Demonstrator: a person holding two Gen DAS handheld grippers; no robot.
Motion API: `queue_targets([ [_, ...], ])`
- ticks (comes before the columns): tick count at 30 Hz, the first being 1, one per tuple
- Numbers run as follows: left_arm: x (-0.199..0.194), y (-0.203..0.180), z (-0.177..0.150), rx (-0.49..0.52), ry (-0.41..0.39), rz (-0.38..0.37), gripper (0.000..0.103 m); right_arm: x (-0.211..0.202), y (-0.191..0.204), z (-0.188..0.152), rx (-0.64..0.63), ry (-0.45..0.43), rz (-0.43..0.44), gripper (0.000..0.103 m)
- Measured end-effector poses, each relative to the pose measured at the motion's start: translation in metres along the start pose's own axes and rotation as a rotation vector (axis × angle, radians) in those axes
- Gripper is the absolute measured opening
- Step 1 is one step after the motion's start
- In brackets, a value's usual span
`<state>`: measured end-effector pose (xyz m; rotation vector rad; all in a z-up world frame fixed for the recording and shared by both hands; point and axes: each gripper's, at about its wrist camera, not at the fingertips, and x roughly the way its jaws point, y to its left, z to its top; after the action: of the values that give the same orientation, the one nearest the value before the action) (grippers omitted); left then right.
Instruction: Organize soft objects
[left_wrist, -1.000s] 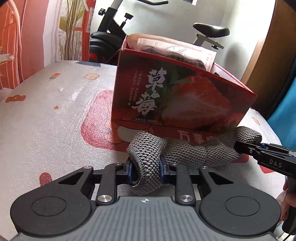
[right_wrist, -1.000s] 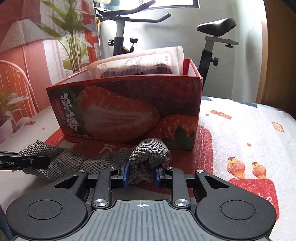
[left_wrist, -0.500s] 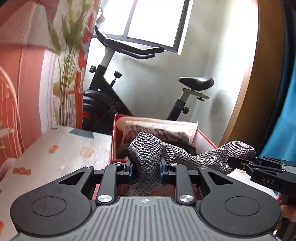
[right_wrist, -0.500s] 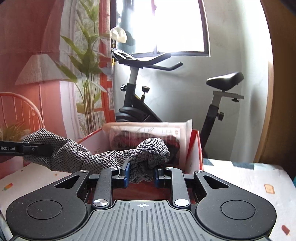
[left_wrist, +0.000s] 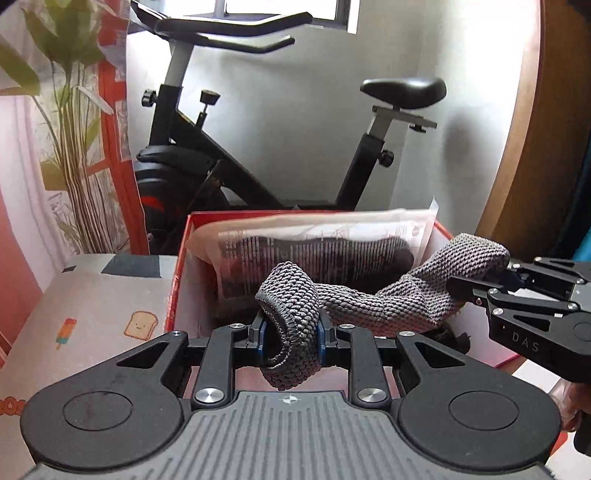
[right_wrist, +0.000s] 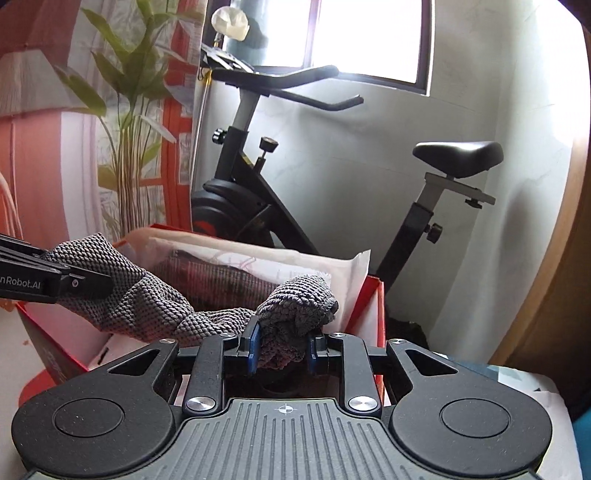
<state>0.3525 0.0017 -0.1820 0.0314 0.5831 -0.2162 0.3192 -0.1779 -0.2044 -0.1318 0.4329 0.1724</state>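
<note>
A grey knitted cloth (left_wrist: 376, 306) hangs stretched between my two grippers, over the open top of a red strawberry box (left_wrist: 181, 266). My left gripper (left_wrist: 290, 334) is shut on one end of the cloth. My right gripper (right_wrist: 282, 343) is shut on the other end (right_wrist: 295, 306). In the left wrist view the right gripper (left_wrist: 476, 284) comes in from the right. In the right wrist view the left gripper (right_wrist: 74, 284) comes in from the left. The box (right_wrist: 375, 314) holds a clear plastic packet with dark fabric (left_wrist: 317, 251).
The box stands on a bed with a printed cover (left_wrist: 92, 317). An exercise bike (left_wrist: 258, 147) stands behind the box against the white wall. A plant-print curtain (right_wrist: 122, 122) hangs at the left. A brown wooden panel (left_wrist: 546, 147) is at the right.
Both grippers have lifted the cloth from the bed in front of the box up over the box's open top. The cloth stays held at both ends.
</note>
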Motion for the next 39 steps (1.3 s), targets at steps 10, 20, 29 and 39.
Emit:
queue_targets([
  [10,0.046,-0.002,-0.006,0.022,0.155,-0.022,0.033,0.044,-0.007,-0.011,0.079,0.138,0.051,0.022],
  [20,-0.011,-0.007,0.008,0.093,-0.03,0.018,0.095,0.008,-0.015,-0.004,0.123,0.082,-0.006,0.076],
  [29,-0.089,-0.013,0.023,0.112,-0.149,0.057,0.103,-0.074,-0.02,0.025,0.181,-0.033,-0.003,0.103],
  [39,-0.2,-0.025,0.025,0.087,-0.235,0.158,0.103,-0.186,-0.014,0.058,0.278,-0.154,0.025,0.103],
])
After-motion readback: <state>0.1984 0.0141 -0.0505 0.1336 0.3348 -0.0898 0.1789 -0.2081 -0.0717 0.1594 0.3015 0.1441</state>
